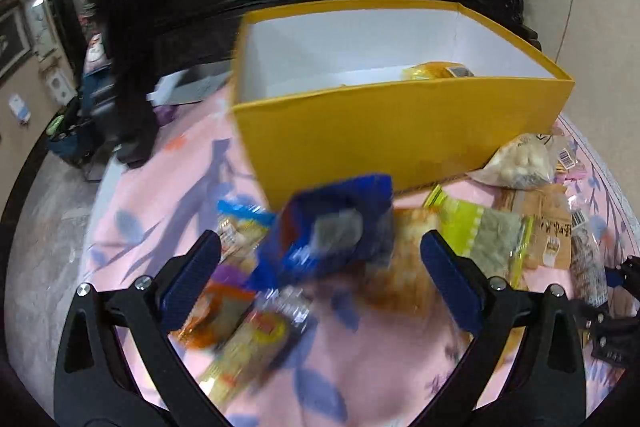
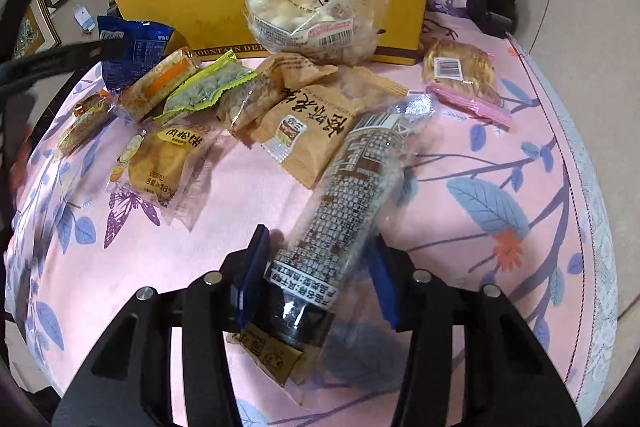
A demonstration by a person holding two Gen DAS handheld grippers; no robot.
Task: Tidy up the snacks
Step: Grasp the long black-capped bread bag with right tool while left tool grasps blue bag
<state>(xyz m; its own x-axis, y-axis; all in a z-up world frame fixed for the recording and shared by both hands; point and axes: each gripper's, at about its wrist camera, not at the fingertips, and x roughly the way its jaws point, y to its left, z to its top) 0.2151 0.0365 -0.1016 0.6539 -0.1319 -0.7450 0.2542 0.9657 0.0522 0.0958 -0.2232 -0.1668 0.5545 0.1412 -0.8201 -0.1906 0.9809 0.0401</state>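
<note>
Left gripper [image 1: 320, 267] tilts down toward the pink cloth [image 1: 168, 187], fingers wide apart, short of the yellow box [image 1: 400, 131]. A blurred blue packet [image 1: 336, 227] sits between them, touching neither pad. Right gripper [image 2: 316, 275] also points downward, its pads against a long clear packet [image 2: 352, 187] that lies on the cloth, angled toward the box. Other snacks lie along the box's front wall; one yellow packet [image 1: 438, 71] is inside it.

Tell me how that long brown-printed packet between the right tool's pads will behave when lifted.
The long packet is clear crinkly film, so probably slippery. The right tool brackets only its near end, so the far end may droop or swing. It looks light, with a rounded body that might roll if dropped.
</note>
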